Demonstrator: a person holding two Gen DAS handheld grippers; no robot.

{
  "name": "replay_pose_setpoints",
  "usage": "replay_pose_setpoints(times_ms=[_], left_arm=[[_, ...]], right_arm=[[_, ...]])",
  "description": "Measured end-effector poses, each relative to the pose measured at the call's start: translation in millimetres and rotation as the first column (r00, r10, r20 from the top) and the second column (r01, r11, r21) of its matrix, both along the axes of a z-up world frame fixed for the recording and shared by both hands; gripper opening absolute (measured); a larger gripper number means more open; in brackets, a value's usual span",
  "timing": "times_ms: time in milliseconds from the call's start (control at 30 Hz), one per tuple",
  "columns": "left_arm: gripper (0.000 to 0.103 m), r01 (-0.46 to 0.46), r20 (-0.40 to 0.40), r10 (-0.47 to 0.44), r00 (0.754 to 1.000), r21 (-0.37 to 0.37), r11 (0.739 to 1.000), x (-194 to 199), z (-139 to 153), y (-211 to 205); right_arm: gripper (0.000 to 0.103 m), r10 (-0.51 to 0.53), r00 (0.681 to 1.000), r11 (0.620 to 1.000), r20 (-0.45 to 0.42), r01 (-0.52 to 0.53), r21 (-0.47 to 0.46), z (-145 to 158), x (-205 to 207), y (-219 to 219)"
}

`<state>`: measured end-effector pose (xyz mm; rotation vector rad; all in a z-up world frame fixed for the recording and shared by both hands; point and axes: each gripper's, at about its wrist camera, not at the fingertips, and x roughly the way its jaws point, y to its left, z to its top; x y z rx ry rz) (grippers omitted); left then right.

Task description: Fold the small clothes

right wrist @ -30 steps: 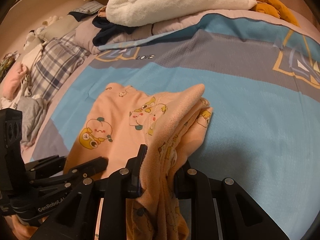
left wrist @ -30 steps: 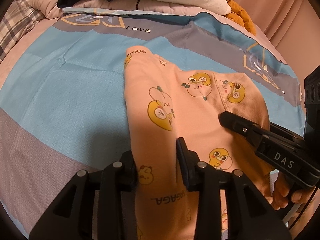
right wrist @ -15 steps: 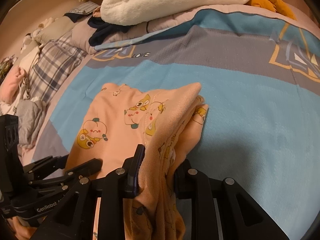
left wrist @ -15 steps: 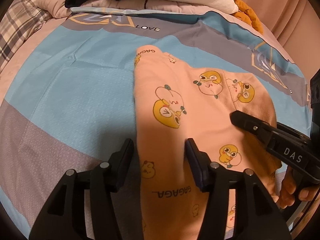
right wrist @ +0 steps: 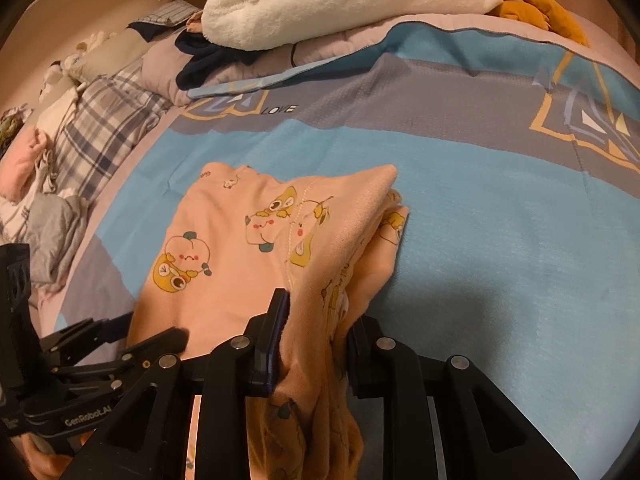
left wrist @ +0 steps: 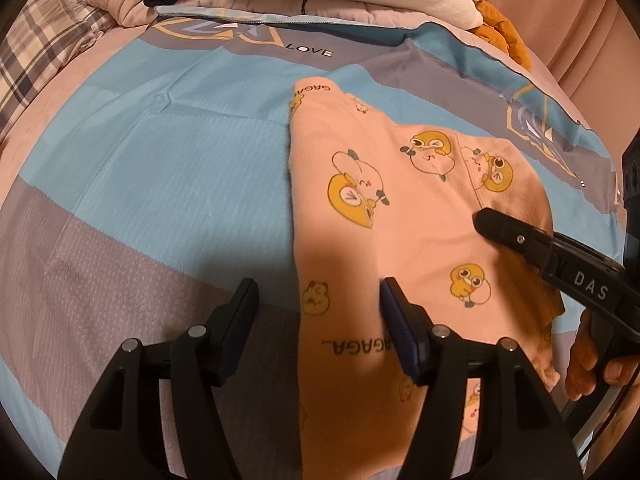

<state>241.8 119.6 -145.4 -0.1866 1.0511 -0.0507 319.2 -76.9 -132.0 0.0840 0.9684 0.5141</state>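
on the blue-and-grey bedspread, we see the peach printed garment lying as a long folded strip, its long axis running from the near edge of the bed toward the pillow end. the right gripper is clamped on the bunched right-hand edge of the garment and is the nearer one for the next fold. the left gripper has just been opening; its jaws stand apart astride the near left edge, pads off the cloth.
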Motion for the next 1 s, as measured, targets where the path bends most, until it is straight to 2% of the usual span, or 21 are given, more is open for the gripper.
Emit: replay_pose_setpoints(times_ms=[433,1000], left_arm=[[0.064,-0.016,0.004,0.016,1.0,0.0,1.0,-17.0,1.7,-0.6],[0.064,-0.011,0.001,0.011,1.0,0.037,0.999,-27.7,2.8,-9.0]], right_arm=[[0.025,0.015,1.0,1.0,0.002,-0.015,-0.015,-0.1,0.0,0.8],[0.028,-0.018,1.0,0.999,-0.022,0.019,0.04,2.4,-5.4,-23.5]])
